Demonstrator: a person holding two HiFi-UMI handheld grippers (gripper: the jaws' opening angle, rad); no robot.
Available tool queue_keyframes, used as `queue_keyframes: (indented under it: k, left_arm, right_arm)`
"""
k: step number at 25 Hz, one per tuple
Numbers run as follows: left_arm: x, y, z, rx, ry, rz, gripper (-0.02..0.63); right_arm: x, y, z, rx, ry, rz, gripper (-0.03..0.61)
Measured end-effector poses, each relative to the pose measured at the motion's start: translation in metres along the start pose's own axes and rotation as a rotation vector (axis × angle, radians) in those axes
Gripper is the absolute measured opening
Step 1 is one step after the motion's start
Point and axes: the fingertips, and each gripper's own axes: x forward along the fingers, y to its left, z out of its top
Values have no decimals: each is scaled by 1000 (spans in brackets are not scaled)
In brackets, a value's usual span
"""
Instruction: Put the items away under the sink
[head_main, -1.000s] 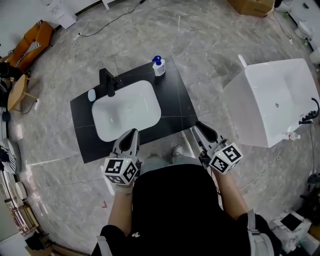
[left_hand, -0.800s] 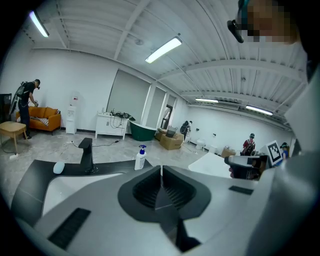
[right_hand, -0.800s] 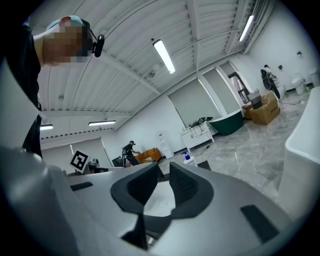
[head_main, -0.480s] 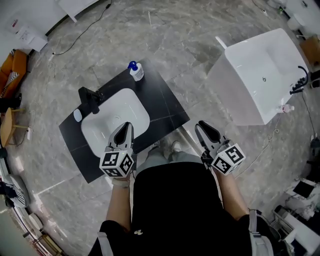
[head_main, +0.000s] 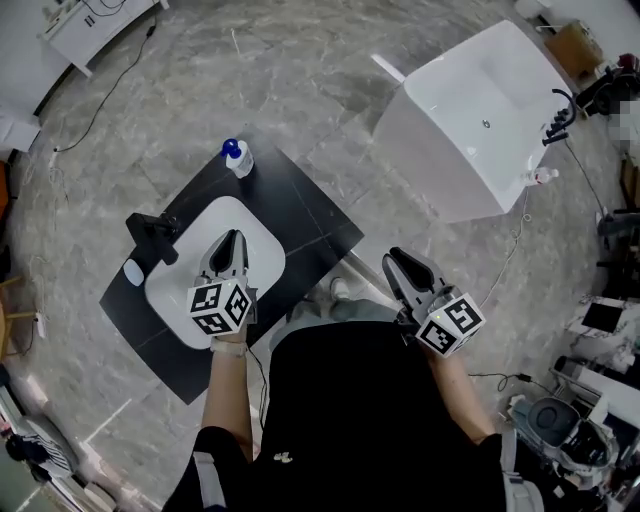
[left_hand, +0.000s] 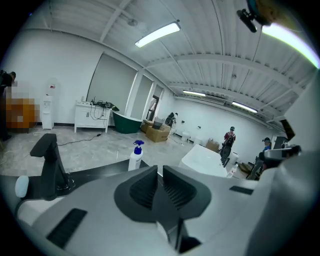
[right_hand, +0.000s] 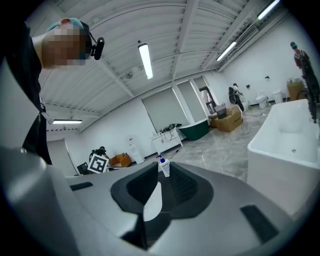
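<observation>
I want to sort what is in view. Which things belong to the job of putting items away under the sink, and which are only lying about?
Belong to the job:
- pump bottle
- small pale oval thing beside the faucet
- sink in the black counter

Only lying about:
- white bathtub
- small bottle beside it
- cardboard box

Head view: taken from above the person (head_main: 350, 420), aimed steeply down. Desk (head_main: 295, 205), floor (head_main: 330, 60) and tub (head_main: 470, 110) are seen whole, from afar.
Left gripper view: set low behind left tongs (left_hand: 160, 170), aimed across the desk, close.
Right gripper view: set behind right tongs (right_hand: 161, 172), aimed nearly level.
Bottle (head_main: 237, 157) and tub are shared by all three.
</observation>
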Motion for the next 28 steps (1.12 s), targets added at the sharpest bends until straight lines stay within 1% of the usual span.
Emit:
queue_keyframes:
  k: [4,9,16,23,26,28]
  left_arm:
    - [32,15,0,5,12,-26,43]
    - [72,29,-2,8,37,-46,125]
    - [119,58,-11,47,71,-3,202]
    - [165,83,-30,113,102,22,225]
    - [181,95,-32,155,99,54,238]
    - [190,102,-33,162,92,76,241]
  right_arm:
    - [-1,4,-7,54,-1,-46,67]
    - [-8,5,-19,43,33,-127,67]
    - [-24,1,-21,44,33,-257,67]
    - [-42,-9,-29,88,37,-364,67]
    - [-47,-11,-30,88,30,-401,67]
    - [-50,-12,-31,87,32,-420,67]
